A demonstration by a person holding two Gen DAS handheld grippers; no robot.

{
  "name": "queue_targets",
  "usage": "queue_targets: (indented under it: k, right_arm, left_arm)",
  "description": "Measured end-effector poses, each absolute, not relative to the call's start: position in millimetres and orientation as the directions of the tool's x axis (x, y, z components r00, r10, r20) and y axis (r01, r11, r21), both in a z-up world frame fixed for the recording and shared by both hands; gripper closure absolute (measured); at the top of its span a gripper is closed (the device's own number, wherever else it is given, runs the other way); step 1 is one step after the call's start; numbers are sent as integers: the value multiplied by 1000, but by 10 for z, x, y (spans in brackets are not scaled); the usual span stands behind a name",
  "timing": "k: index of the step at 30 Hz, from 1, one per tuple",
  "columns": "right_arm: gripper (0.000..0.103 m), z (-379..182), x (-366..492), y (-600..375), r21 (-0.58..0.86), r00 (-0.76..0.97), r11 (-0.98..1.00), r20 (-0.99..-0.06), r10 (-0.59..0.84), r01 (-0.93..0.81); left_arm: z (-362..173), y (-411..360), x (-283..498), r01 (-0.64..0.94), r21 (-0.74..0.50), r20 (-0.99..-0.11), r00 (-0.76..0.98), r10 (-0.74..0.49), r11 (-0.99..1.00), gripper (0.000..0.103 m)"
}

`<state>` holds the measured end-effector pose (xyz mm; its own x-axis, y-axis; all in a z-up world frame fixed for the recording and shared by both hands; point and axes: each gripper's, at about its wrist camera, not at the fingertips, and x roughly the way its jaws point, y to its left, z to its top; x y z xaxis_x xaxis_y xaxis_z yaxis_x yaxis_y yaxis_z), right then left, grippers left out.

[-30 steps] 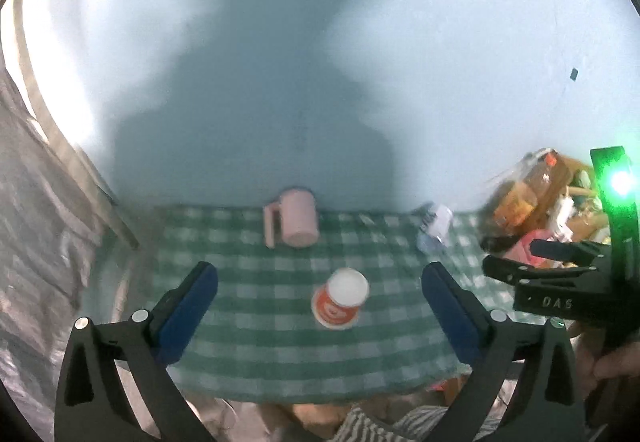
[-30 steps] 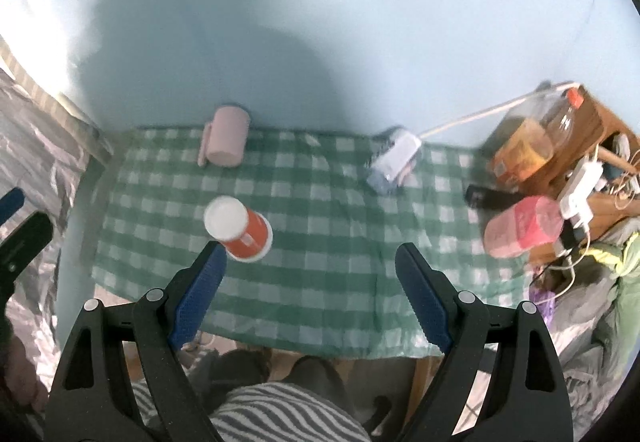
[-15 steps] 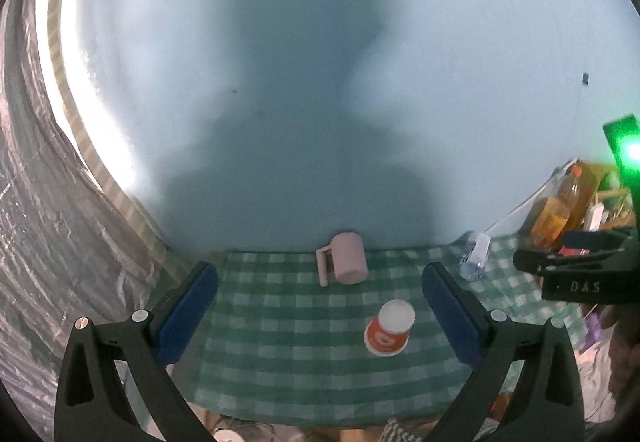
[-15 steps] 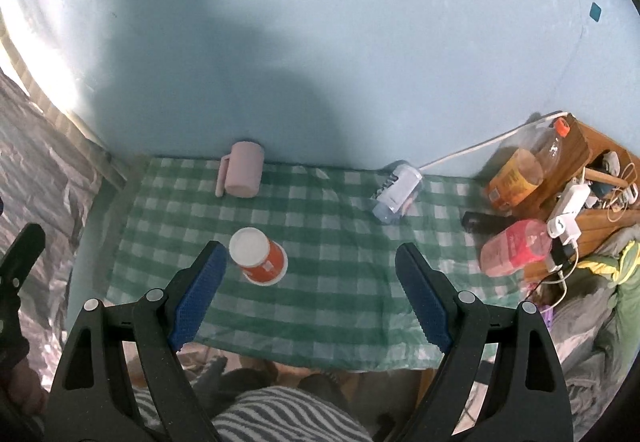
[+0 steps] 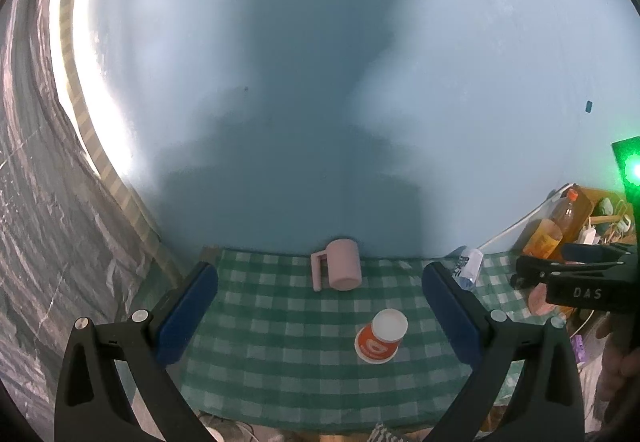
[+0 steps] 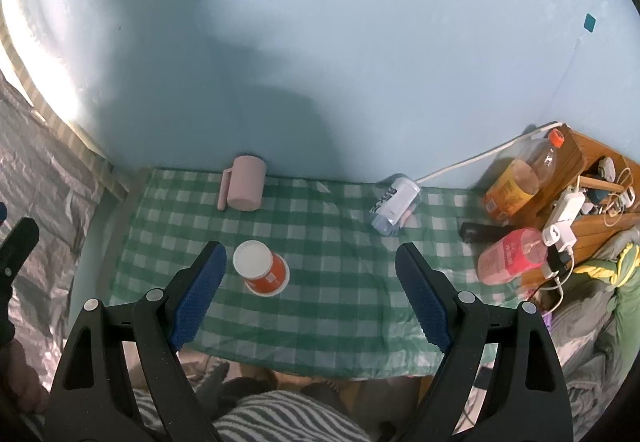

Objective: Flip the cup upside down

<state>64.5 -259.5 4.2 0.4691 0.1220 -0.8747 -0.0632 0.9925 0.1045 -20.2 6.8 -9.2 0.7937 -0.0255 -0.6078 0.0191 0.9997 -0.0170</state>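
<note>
an orange paper cup [image 5: 381, 336] stands upside down on a bench covered with a green and white checked cloth [image 5: 280, 342], its white base facing up and its wide rim resting on the cloth. behind it, near the pale blue wall [image 5: 440, 61], a pink mug [image 5: 340, 270] also sits upside down with its handle to the left. a clear plastic bottle [image 6: 394, 205] lies on its side toward the right end of the cloth.

the left gripper [image 5: 320, 316] hangs above the near edge of the bench with its blue-padded fingers [image 5: 188, 312] spread wide and holding nothing; the orange cup sits between them, nearer the right finger, without touching either. the right gripper [image 6: 310, 292] is also held back from the bench, its fingers [image 6: 424, 298] spread wide and empty; from its view the orange cup sits just beside the left finger, farther off on the cloth.

to the right of the bench, a wooden shelf [image 6: 596, 197] holds a bottle of amber liquid [image 6: 520, 177], a pink container [image 6: 512, 256], and white chargers and cables [image 6: 564, 217]
</note>
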Motion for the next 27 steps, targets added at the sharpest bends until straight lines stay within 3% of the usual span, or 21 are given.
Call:
queue_targets:
  k: [9, 27]
  right_arm:
    - [16, 25, 630, -2574, 106, 456, 992, -881, 126, -69]
    - [16, 5, 614, -2550, 107, 452, 992, -883, 125, -64]
  left_arm:
    - [-165, 92, -166, 11, -27, -651, 759, -26, 1000, 0]
    - [-139, 14, -238, 18, -10, -636, 771, -20, 1000, 0]
